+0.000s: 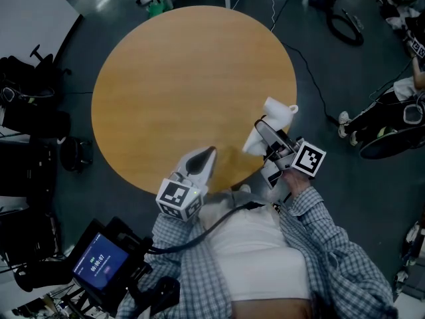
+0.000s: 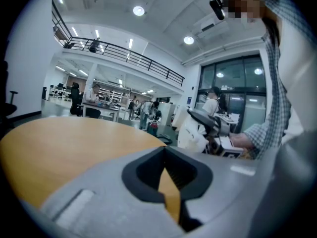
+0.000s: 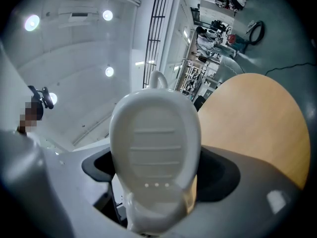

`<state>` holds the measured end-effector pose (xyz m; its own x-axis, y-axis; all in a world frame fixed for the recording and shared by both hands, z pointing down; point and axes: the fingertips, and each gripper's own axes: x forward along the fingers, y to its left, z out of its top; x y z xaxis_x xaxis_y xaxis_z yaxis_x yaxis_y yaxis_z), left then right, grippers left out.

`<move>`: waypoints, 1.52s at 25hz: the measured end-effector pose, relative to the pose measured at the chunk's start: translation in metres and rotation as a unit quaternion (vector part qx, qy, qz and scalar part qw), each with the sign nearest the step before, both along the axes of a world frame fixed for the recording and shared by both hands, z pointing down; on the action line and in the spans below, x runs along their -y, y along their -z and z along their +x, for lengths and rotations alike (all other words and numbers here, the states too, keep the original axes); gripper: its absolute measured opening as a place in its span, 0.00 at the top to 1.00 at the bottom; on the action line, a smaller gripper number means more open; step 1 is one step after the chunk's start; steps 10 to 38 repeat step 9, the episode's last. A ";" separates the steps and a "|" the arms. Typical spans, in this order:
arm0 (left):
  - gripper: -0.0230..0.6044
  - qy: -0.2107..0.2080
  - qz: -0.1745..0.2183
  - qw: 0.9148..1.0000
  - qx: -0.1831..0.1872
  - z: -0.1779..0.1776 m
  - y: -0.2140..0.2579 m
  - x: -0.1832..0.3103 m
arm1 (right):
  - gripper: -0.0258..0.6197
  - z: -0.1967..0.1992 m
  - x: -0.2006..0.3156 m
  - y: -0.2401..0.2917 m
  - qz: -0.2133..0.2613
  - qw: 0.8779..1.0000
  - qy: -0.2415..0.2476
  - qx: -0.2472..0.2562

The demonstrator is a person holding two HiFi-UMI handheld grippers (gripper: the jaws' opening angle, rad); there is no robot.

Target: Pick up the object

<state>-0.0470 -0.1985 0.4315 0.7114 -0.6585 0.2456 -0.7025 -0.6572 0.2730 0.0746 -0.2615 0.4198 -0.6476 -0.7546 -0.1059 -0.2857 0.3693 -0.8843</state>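
The object is a white moulded piece (image 1: 276, 114) with a ribbed oval face (image 3: 155, 148) and a small loop at its far end. It is lifted off the round wooden table (image 1: 179, 78), out past the table's right edge. My right gripper (image 1: 267, 134) is shut on it, one jaw on each side. In the left gripper view the white object (image 2: 190, 131) shows at the right, held in the air. My left gripper (image 1: 203, 159) hovers at the table's near edge, jaws together at the tip and holding nothing (image 2: 166, 157).
Dark floor surrounds the table. Black cables (image 1: 345, 26) and bags lie at the upper right, and another person's foot (image 1: 343, 120) is at the right. Black equipment (image 1: 30, 118) stands at the left. A device with a lit screen (image 1: 98, 263) hangs at my lower left.
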 end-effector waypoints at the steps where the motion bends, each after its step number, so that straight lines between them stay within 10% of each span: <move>1: 0.97 -0.002 0.001 1.000 -0.001 0.000 -0.001 -0.001 | 0.24 0.000 0.000 0.000 0.000 1.000 0.001 -0.001; 38: 0.97 -0.006 0.001 1.000 0.001 0.000 -0.002 -0.003 | 0.24 -0.001 -0.001 -0.001 0.002 1.000 0.001 -0.001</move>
